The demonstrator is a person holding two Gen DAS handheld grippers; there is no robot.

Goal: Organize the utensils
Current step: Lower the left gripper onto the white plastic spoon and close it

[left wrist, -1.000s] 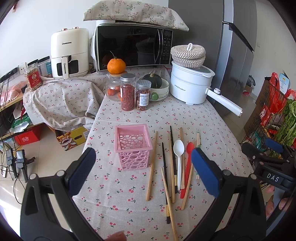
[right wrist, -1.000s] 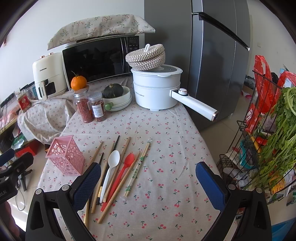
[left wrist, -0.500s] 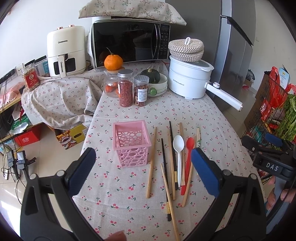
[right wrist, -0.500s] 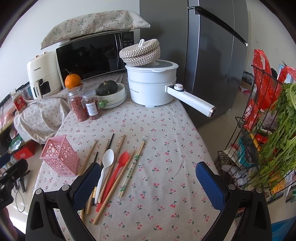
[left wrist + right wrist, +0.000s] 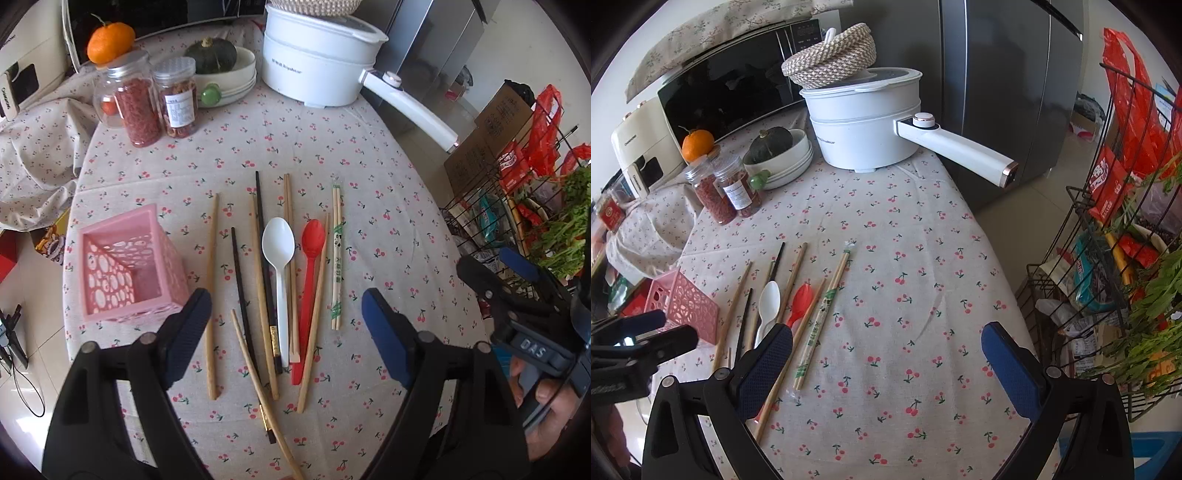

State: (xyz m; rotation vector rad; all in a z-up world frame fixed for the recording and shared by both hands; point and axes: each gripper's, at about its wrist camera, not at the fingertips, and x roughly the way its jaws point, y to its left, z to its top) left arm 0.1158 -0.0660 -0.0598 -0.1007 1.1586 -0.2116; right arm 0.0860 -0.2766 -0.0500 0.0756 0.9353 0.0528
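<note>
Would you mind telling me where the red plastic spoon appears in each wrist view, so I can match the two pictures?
Left wrist view: the red plastic spoon lies near the middle, just right of the white plastic spoon, bowl pointing away.
Right wrist view: it lies at lower left, handle end hidden behind the right gripper's near finger pad.
Shared landmark: the pink utensil basket, left of the utensils in both.

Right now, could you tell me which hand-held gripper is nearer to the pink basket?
Left. The left hand-held gripper hovers just beside the pink basket, over the chopsticks; the right hand-held gripper is farther away, beyond the utensil row.
</note>
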